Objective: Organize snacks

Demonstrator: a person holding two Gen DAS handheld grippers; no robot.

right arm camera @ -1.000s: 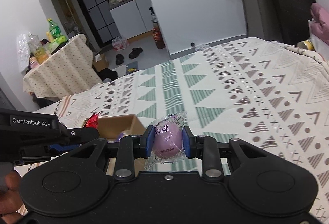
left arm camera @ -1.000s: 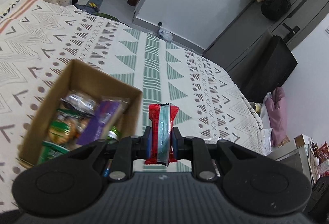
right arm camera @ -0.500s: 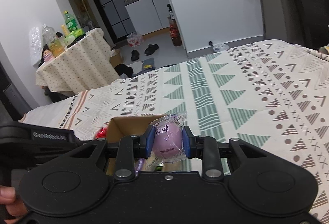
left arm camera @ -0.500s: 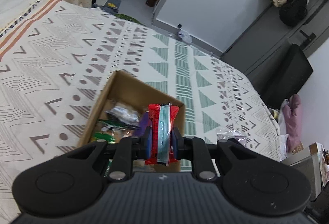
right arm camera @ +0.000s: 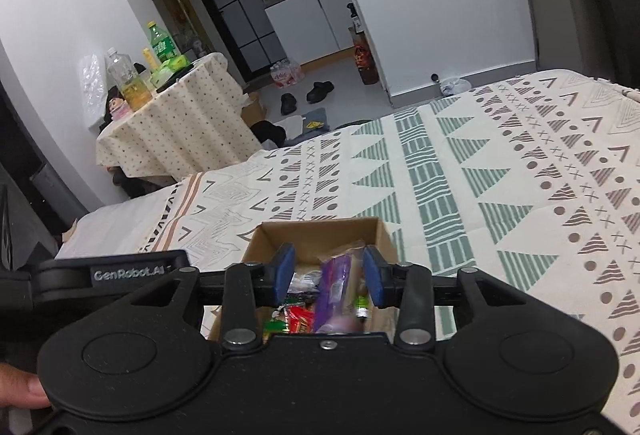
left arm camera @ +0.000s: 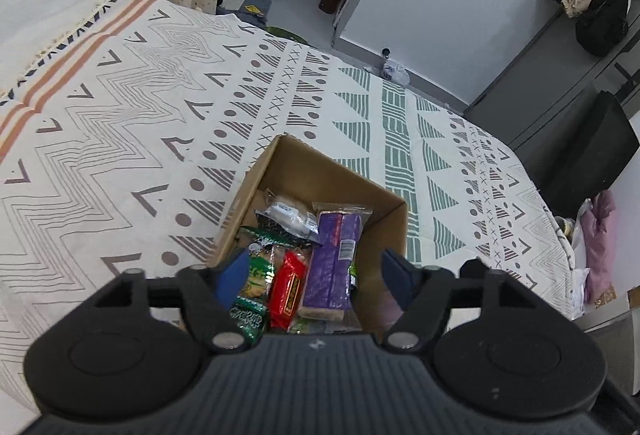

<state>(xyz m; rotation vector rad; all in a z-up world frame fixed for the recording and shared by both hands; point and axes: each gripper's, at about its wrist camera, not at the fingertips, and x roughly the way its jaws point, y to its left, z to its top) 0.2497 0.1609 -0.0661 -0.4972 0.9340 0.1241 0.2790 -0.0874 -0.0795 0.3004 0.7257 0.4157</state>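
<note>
An open cardboard box (left arm camera: 316, 171) sits on the patterned bedspread and holds several snack packs. A red pack (left arm camera: 287, 289) lies in it between a green pack (left arm camera: 258, 275) and a purple bar (left arm camera: 334, 259). My left gripper (left arm camera: 314, 277) is open and empty just above the box. My right gripper (right arm camera: 327, 271) is open too, over the same box (right arm camera: 320, 231). A blurred pale purple round snack (right arm camera: 339, 324) shows low between its fingers, inside the box.
The bedspread (left arm camera: 120, 139) stretches left and beyond the box. The left gripper's black body (right arm camera: 100, 277) sits close at the right view's left. A cloth-covered table with bottles (right arm camera: 176, 107) stands off the bed. Pink bags (left arm camera: 596, 235) lie at the bed's right edge.
Both grippers moved over the box and opened. The red pack left my left gripper and now lies in the box. The purple round snack left my right gripper.
</note>
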